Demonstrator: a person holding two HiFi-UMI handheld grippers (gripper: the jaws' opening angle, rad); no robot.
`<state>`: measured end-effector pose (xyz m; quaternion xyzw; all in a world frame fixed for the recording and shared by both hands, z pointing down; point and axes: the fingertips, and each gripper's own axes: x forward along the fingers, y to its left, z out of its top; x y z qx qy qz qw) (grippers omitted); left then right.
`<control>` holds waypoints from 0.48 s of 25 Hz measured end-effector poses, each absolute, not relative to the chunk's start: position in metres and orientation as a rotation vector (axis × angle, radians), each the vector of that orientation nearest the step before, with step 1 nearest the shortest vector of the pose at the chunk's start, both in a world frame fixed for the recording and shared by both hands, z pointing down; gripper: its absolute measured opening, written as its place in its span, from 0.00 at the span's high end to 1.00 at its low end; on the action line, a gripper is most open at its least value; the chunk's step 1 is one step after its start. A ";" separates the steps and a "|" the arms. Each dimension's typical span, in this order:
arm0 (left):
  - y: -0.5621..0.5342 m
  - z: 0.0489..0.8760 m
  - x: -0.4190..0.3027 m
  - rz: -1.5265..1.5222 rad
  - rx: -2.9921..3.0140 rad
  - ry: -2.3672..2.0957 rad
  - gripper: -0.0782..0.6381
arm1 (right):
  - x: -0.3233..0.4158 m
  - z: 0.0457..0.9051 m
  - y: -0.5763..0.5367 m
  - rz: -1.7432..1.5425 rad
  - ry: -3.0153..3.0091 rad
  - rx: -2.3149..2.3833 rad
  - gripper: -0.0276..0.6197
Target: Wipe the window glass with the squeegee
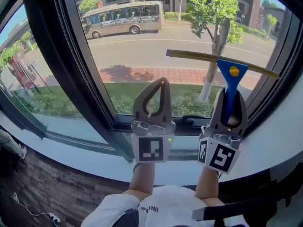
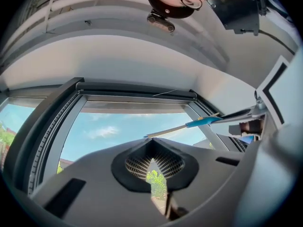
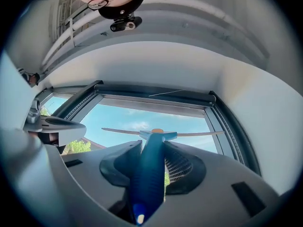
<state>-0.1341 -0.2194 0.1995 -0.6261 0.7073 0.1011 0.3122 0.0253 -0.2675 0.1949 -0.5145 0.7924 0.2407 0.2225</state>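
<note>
Jaws of the right gripper [image 1: 230, 98] clamp the blue handle of the squeegee [image 1: 231, 71], whose blade stretches across the right part of the window glass [image 1: 132, 56]. Beside it, the left gripper [image 1: 161, 86] has its jaws pressed together, empty.

Window bay, hard daylight, street outside.
Window glass [image 1: 156, 56] sits in a dark frame [image 1: 71, 79], with a heavy mullion at the left and a second pane [image 1: 14, 56] beyond it. White sill [image 1: 71, 157] runs along the bottom edge, white wall [image 1: 284, 141] at the right edge, dark wood-look floor [image 1: 47, 193] below with a thin cable [image 1: 28, 209] near the lower left corner. Plain white ceiling [image 2: 142, 56] above. Outside: grass strip [image 1: 118, 96], red brick pavement [image 1: 142, 74], road with a beige bus [image 1: 124, 18], a tree [image 1: 215, 18] right of centre, low buildings behind. Blue sky [image 2: 118, 126] with thin cloud; sun throws sharp tree shadows on the pavement.
</note>
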 end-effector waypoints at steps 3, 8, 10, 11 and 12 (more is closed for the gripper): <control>-0.217 0.197 -0.138 0.304 -1.648 1.881 0.89 | 0.020 0.190 -0.265 0.685 2.192 -1.408 0.73; -0.216 0.201 -0.140 0.329 -1.653 1.890 0.89 | 0.022 0.193 -0.264 0.689 2.188 -1.416 0.73; -0.215 0.200 -0.140 0.327 -1.650 1.890 0.89 | 0.022 0.193 -0.264 0.684 2.189 -1.418 0.73; -0.215 0.200 -0.141 0.327 -1.648 1.890 0.89 | 0.021 0.193 -0.264 0.683 2.190 -1.419 0.73; -0.215 0.200 -0.143 0.325 -1.646 1.889 0.89 | 0.018 0.192 -0.264 0.682 2.192 -1.417 0.73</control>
